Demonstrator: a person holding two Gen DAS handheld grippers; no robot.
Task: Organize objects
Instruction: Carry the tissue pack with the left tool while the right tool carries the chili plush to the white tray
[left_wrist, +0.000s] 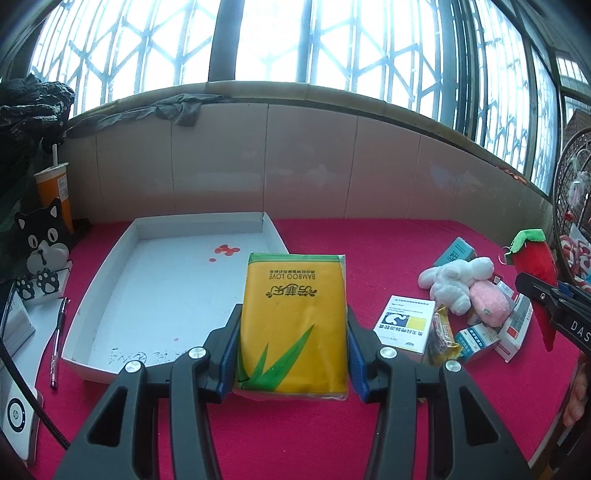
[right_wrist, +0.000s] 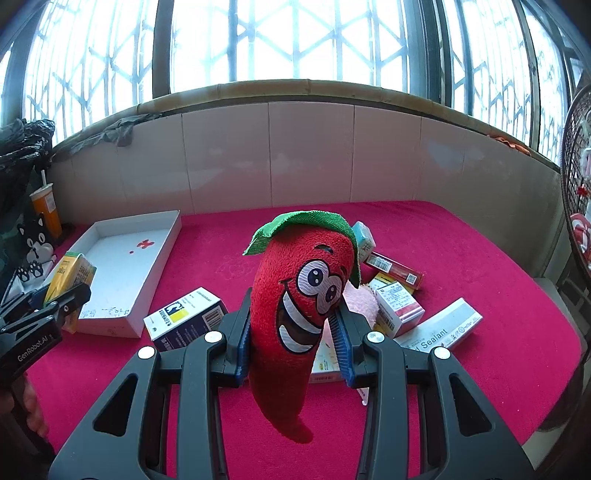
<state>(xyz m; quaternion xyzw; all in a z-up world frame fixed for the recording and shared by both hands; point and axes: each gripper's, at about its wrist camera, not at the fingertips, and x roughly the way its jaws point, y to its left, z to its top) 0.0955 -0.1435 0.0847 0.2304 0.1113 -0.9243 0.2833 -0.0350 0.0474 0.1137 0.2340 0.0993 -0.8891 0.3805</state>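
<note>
My left gripper (left_wrist: 291, 339) is clamping the yellow tissue pack (left_wrist: 293, 317) between its jaws; white tray (left_wrist: 110, 266) sitting just ahead-left. My right gripper (right_wrist: 291, 332) is squeezing the chili plush (right_wrist: 295, 295); boxes (right_wrist: 397, 306) lying beyond.

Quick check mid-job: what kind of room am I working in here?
Probably a home balcony or sunroom. A barred window runs above a tiled sill wall, and a red cloth table holds household clutter: medicine boxes, plush toys, a drink cup.
</note>
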